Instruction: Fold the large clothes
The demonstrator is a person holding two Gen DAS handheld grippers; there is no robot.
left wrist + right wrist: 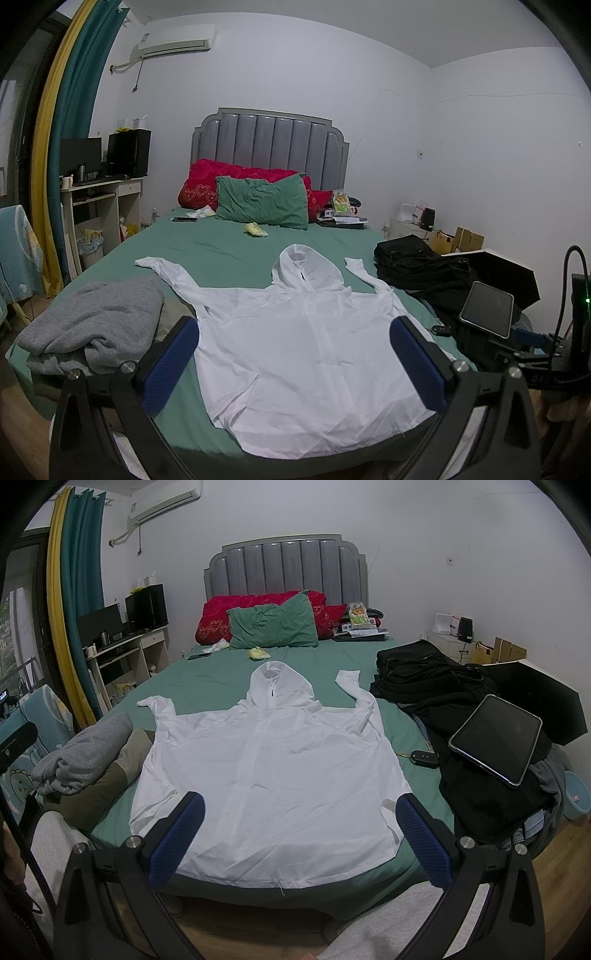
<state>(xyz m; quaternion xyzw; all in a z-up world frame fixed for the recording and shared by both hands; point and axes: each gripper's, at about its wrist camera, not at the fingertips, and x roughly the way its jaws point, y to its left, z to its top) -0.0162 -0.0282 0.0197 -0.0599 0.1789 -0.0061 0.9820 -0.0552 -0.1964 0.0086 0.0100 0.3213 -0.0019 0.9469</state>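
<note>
A: Where is the garment?

B: The white hooded jacket (306,354) lies flat on the green bed sheet (229,251), front up, with the hood (304,267) pointing toward the headboard (271,142). Both sleeves angle up and outward toward the pillows. The hem reaches the foot edge of the bed.

A: And the left claw (295,363)?

B: Its two blue-padded fingers (171,363) stand wide apart, held over the lower part of the jacket. They grip nothing, and I cannot tell whether they touch the cloth.

A: The right claw (301,840)?

B: The same: spread wide, empty, hanging over the hem at the foot of the bed. Its blue pads (424,840) frame the jacket's lower half.

A: What lies around the jacket?

B: To its left sits a heap of grey cloth (86,751) on top of an olive piece (110,779), just beside the jacket's left sleeve. To its right is a pile of black clothing (424,679), and a dark tablet (496,738) rests tilted on more black fabric. A black car key (424,757) lies on the sheet between the jacket and that tablet.

A: And further up the bed?

B: A green pillow (262,201) leans against a red quilt (207,181) at the headboard, with a small yellow packet (255,229) in front of it. A counter with a monitor (81,155) stands left of the bed, under an air conditioner (175,40).
</note>
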